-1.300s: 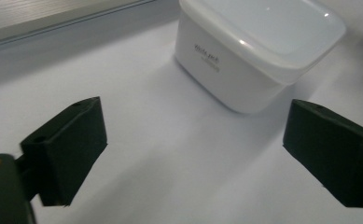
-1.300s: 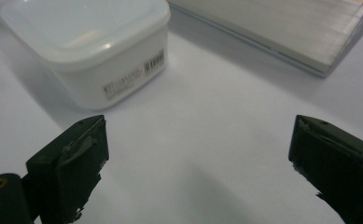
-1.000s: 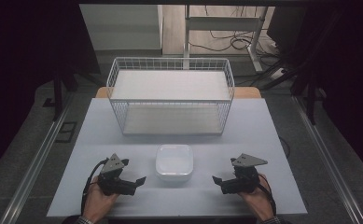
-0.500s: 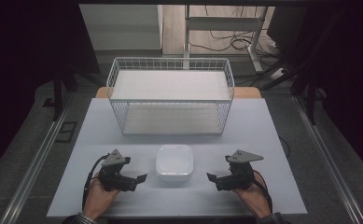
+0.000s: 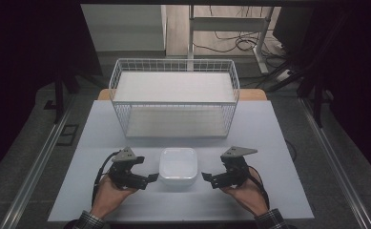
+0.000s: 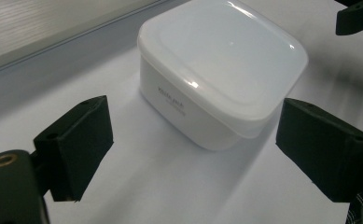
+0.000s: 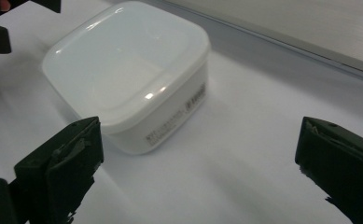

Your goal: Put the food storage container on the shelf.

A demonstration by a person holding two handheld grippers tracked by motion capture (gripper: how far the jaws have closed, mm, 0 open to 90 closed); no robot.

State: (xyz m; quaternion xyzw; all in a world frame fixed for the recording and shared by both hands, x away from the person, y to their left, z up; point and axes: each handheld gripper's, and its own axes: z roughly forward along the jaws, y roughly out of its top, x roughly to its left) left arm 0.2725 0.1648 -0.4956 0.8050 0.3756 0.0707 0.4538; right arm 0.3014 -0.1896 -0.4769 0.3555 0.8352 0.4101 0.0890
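Because the left gripper (image 5: 150, 179) sits with its jaws spread wide, tips just beside the white lidded box (image 5: 178, 163), a hasty squeeze could catch only the rounded corner and skid the smooth plastic across the white table (image 5: 269, 143), or pop the lid. The box rests near the table's front edge, between both tools; its contents are hidden by the lid. Behind it stands a white wire basket (image 5: 121, 76), apparently empty. The right gripper (image 5: 207, 177) is likewise wide open, apart from the box, and could push it askew
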